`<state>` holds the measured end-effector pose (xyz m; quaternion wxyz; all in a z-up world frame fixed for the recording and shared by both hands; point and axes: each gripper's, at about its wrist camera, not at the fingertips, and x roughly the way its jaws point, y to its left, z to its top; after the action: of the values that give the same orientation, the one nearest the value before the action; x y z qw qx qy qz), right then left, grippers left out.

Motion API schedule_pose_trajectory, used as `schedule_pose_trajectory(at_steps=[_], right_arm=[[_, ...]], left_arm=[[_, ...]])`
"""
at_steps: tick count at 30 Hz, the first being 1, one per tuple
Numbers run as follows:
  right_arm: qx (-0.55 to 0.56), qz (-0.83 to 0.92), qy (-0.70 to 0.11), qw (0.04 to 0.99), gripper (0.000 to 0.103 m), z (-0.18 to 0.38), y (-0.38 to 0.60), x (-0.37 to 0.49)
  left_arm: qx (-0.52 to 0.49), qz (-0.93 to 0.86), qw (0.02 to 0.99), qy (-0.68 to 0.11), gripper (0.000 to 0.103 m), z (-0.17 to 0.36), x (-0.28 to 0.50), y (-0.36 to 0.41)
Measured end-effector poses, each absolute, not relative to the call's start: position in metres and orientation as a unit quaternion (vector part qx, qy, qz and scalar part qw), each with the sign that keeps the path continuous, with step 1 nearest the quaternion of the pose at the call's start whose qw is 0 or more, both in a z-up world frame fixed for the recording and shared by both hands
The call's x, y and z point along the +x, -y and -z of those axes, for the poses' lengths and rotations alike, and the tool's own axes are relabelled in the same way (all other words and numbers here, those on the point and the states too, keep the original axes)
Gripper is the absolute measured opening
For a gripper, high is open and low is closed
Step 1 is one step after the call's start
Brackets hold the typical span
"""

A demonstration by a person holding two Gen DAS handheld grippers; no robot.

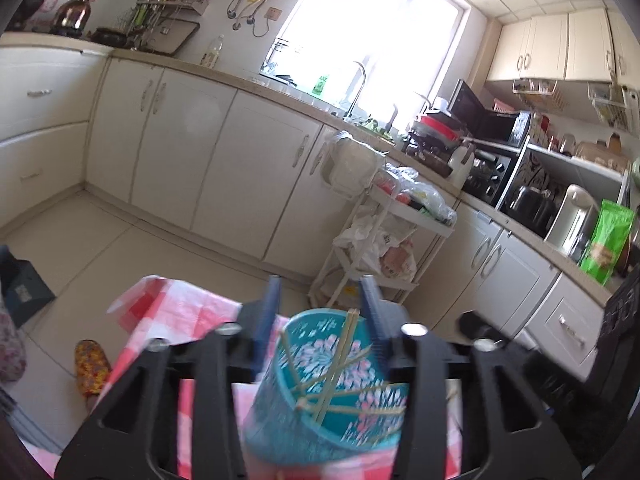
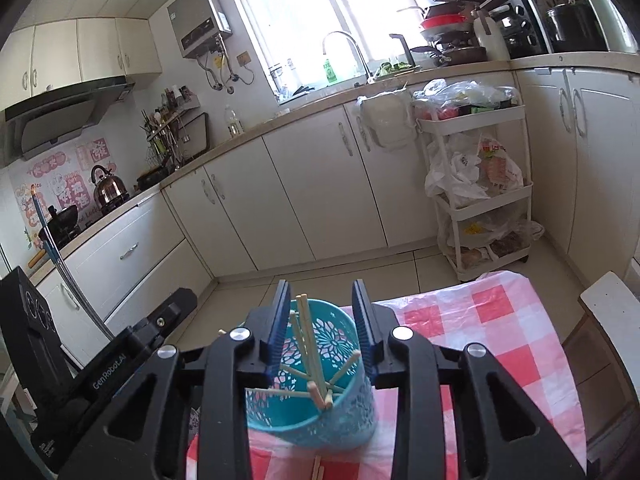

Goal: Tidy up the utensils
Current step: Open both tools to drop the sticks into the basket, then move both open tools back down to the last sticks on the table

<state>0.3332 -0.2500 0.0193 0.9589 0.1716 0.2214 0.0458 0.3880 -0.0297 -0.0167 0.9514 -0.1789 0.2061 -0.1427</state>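
A teal perforated utensil holder (image 1: 328, 384) with several wooden chopsticks (image 1: 340, 364) in it sits between the fingers of my left gripper (image 1: 324, 296), which looks closed on its sides above the red-and-white checked tablecloth (image 1: 176, 312). In the right wrist view the same holder (image 2: 316, 392) stands tilted on the cloth (image 2: 480, 332), chopsticks (image 2: 308, 344) leaning inside. My right gripper (image 2: 320, 308) is open, its fingers straddling the holder's far rim without pressing it. The left gripper body (image 2: 132, 352) shows at the left. Another chopstick end (image 2: 318, 470) lies on the cloth below the holder.
White kitchen cabinets (image 2: 312, 184) run along the far wall under a counter with sink and faucet (image 2: 344, 46). A white rolling cart (image 2: 480, 184) stuffed with bags stands beyond the table. A slipper (image 1: 92, 364) lies on the tiled floor. A white chair (image 2: 612, 304) is at the right.
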Motion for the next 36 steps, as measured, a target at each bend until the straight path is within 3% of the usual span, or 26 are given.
schedule_pose_trajectory(at_steps=[2, 4, 8, 20, 30, 36], right_arm=[[0.169, -0.039, -0.218, 0.960, 0.042, -0.021, 0.254, 0.308], [0.160, -0.035, -0.219, 0.962, 0.044, -0.020, 0.255, 0.282], [0.145, -0.026, -0.223, 0.964, 0.045, -0.011, 0.252, 0.226], [0.135, -0.021, -0.270, 0.953, 0.047, 0.024, 0.234, 0.137], [0.100, -0.045, -0.328, 0.938, 0.047, 0.059, 0.199, 0.142], [0.078, -0.048, -0.383, 0.919, 0.031, 0.108, 0.172, 0.182]], left_arm=[[-0.160, 0.134, 0.954, -0.214, 0.068, 0.015, 0.365, 0.027], [-0.142, 0.128, 0.956, -0.224, 0.075, 0.015, 0.343, 0.025], [-0.113, 0.110, 0.959, -0.236, 0.081, 0.015, 0.295, 0.022], [-0.057, 0.088, 0.966, -0.237, 0.089, 0.005, 0.190, 0.023], [-0.056, 0.075, 0.965, -0.244, 0.094, -0.003, 0.152, 0.002], [-0.076, 0.042, 0.957, -0.277, 0.094, 0.017, 0.152, -0.034]])
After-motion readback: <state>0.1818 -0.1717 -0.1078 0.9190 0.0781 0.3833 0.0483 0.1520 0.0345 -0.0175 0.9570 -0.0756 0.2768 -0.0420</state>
